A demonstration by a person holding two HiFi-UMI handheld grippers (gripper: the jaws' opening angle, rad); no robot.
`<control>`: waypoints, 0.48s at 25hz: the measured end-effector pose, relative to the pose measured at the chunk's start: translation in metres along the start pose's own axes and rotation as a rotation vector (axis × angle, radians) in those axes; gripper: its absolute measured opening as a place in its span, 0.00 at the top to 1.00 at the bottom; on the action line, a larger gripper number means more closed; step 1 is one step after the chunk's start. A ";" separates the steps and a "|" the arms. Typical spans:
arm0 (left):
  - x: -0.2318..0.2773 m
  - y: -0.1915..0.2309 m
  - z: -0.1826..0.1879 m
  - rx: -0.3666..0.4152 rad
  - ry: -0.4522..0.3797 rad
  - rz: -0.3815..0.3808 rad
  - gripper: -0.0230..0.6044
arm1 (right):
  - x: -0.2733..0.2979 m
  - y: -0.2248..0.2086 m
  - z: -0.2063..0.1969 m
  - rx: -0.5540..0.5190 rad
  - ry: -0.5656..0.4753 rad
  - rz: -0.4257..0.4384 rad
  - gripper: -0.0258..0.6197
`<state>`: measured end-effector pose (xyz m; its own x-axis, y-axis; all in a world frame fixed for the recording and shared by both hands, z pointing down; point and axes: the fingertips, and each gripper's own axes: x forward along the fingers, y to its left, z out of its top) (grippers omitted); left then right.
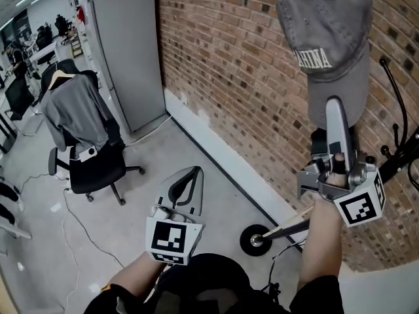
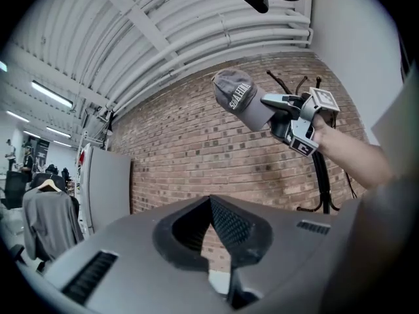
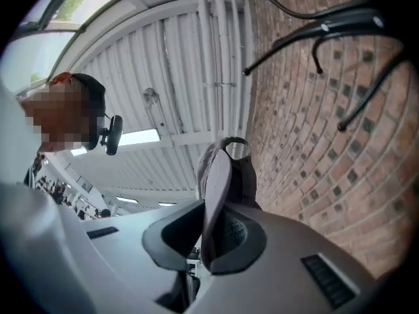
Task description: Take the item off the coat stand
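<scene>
A grey cap (image 1: 324,38) with white lettering hangs in the air in front of the brick wall. My right gripper (image 1: 335,104) points upward and is shut on the cap's brim. In the right gripper view the brim (image 3: 216,175) stands edge-on between the pads. The left gripper view shows the cap (image 2: 236,97) clear of the black coat stand (image 2: 321,175). The stand's round base (image 1: 254,239) sits on the floor and its hooks (image 3: 327,28) curve out at upper right. My left gripper (image 1: 195,174) is held low at centre, shut and empty.
The brick wall (image 1: 249,64) runs along the right. A black office chair (image 1: 98,169) draped with a grey garment stands at left. A tall grey cabinet (image 1: 127,51) stands against the wall behind. Cables (image 1: 72,227) lie on the concrete floor.
</scene>
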<state>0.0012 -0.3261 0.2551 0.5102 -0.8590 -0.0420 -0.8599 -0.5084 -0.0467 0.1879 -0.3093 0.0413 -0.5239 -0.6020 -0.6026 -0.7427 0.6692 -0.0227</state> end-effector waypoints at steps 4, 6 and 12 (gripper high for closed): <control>-0.017 0.015 -0.035 -0.030 0.071 0.016 0.92 | -0.025 0.002 -0.083 0.270 0.063 -0.056 0.91; -0.026 0.018 -0.053 -0.045 0.113 0.018 0.92 | -0.042 0.002 -0.127 0.404 0.105 -0.115 0.91; -0.047 0.027 -0.113 -0.056 0.226 0.008 0.92 | -0.115 0.008 -0.244 0.615 0.286 -0.321 0.91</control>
<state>-0.0479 -0.3059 0.3690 0.4914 -0.8515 0.1831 -0.8668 -0.4986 0.0080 0.1403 -0.3408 0.3048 -0.4711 -0.8420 -0.2628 -0.5541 0.5143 -0.6546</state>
